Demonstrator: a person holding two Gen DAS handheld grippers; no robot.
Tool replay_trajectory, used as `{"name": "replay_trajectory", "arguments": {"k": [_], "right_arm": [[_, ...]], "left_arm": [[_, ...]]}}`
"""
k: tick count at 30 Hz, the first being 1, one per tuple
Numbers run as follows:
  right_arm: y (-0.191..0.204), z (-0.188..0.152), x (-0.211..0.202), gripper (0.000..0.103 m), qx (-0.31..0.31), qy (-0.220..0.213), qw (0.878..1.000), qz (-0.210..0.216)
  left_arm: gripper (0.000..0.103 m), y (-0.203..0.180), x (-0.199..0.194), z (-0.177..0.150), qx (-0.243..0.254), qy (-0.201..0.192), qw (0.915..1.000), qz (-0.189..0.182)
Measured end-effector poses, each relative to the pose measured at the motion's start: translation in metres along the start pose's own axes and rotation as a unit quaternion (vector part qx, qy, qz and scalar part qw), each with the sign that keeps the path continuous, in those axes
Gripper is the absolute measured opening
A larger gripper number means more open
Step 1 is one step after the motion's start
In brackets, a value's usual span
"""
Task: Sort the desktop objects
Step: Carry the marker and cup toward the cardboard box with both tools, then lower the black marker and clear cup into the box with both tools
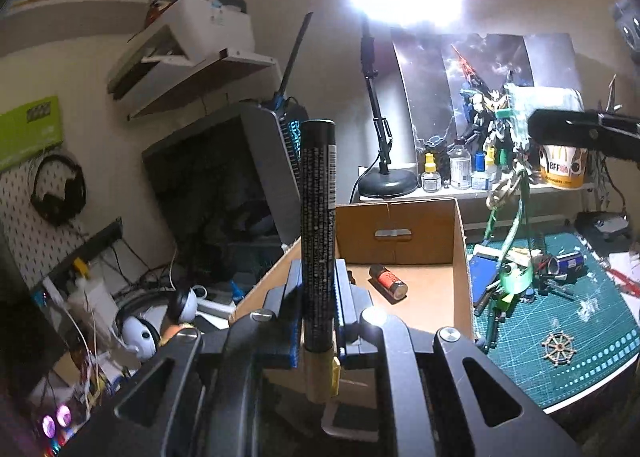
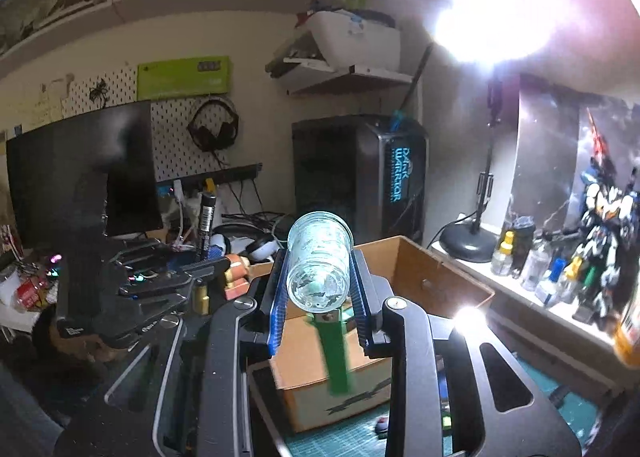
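My left gripper (image 1: 318, 277) is shut on a tall black marker pen (image 1: 317, 193) with a gold cap at its lower end, held upright over the near left corner of an open cardboard box (image 1: 460, 241). A small red-labelled can (image 1: 387, 279) lies on the box floor. My right gripper (image 2: 319, 277) is shut on a clear plastic cup (image 2: 319, 257) with a green strap (image 2: 338, 357) hanging below it, held above the same cardboard box (image 2: 420, 269). The left gripper with its pen (image 2: 207, 225) shows at the left in the right wrist view.
A green cutting mat (image 1: 568, 321) right of the box holds pens, a battery, a small wooden ship's wheel (image 1: 558, 349) and green strap clutter. A lamp (image 1: 386, 181), small bottles (image 1: 460, 169) and a robot model stand behind. A PC tower (image 2: 360, 177), monitor (image 2: 80, 169) and headphones lie left.
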State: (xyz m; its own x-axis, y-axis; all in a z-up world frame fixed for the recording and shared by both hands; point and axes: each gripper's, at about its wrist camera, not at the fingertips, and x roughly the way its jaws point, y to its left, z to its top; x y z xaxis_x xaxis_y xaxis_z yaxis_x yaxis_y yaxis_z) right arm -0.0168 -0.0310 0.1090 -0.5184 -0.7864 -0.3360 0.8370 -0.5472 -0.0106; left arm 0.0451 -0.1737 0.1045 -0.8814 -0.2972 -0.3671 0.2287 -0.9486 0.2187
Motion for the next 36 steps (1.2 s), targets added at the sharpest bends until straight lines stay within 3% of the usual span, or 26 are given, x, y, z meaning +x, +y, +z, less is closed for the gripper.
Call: {"name": "replay_trajectory", "arguments": {"k": [9,17,23,30,36], "right_arm": [[-0.025,0.018,0.033,0.027,-0.003,0.03,0.999,0.011],[-0.049,0.031,0.069,0.027,0.015,0.057,0.997,0.054],[-0.06,0.036,0.098,0.027,0.008,0.082,0.995,0.053],[-0.081,0.033,0.141,0.027,0.013,0.125,0.991,0.046],[-0.104,0.017,0.185,0.027,0.031,0.173,0.984,0.044]], "left_arm": [[0.013,-0.004,0.034,0.023,0.041,0.01,0.999,0.012],[0.013,-0.007,0.065,0.035,0.061,0.023,0.9978,0.008],[0.013,-0.006,0.096,0.043,0.074,0.045,0.9963,-0.002],[0.013,-0.007,0.146,0.046,0.087,0.095,0.9914,-0.022],[0.013,-0.013,0.187,0.041,0.1,0.157,0.9809,-0.057]]}}
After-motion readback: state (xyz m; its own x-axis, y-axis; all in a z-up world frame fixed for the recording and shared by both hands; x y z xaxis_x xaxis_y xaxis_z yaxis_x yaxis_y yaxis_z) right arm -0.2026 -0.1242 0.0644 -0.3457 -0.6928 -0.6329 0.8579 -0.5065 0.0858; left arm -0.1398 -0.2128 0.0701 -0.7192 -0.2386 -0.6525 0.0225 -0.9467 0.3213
